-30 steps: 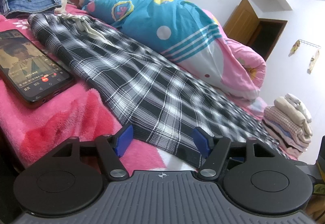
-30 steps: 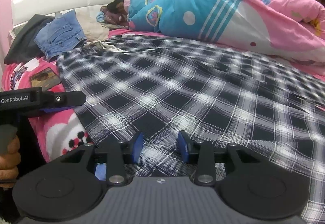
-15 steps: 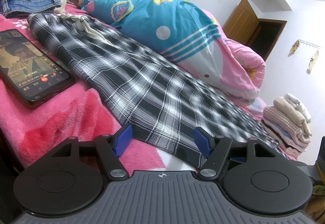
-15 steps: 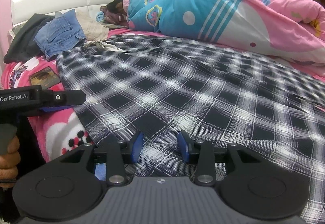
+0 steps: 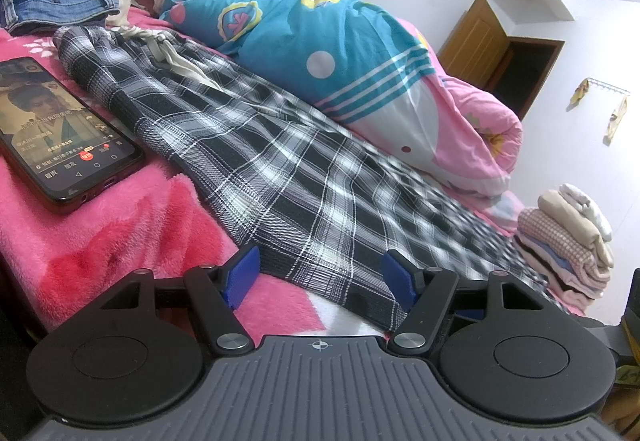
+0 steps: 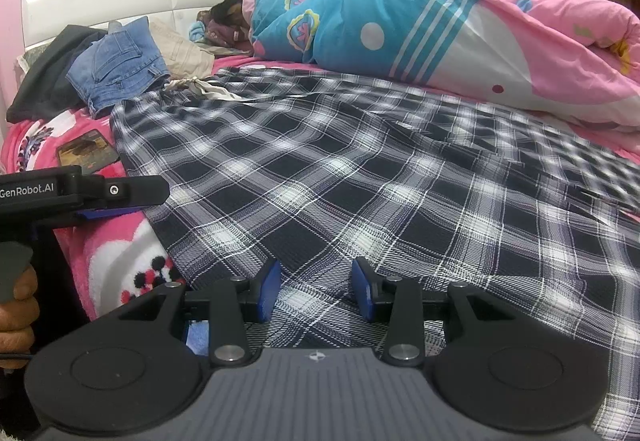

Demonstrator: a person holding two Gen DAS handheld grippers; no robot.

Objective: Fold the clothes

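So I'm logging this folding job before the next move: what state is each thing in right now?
plaid trousers: spread flat on the bed, unfolded
left hand-held gripper: open at the trousers' edge
right hand-held gripper: open over the plaid, gripping nothing
phone: screen lit, face up
jeans: loosely folded by the headboard
stacked clothes: folded

left gripper: black arms, two round black discs, grey ribbed base with a small cross mark
fingers: blue pads
screws: shiny silver, one on each arm
right gripper: same black and grey look
side label: white letters "GenRobot.AI"
hand: bare, on a grey handle
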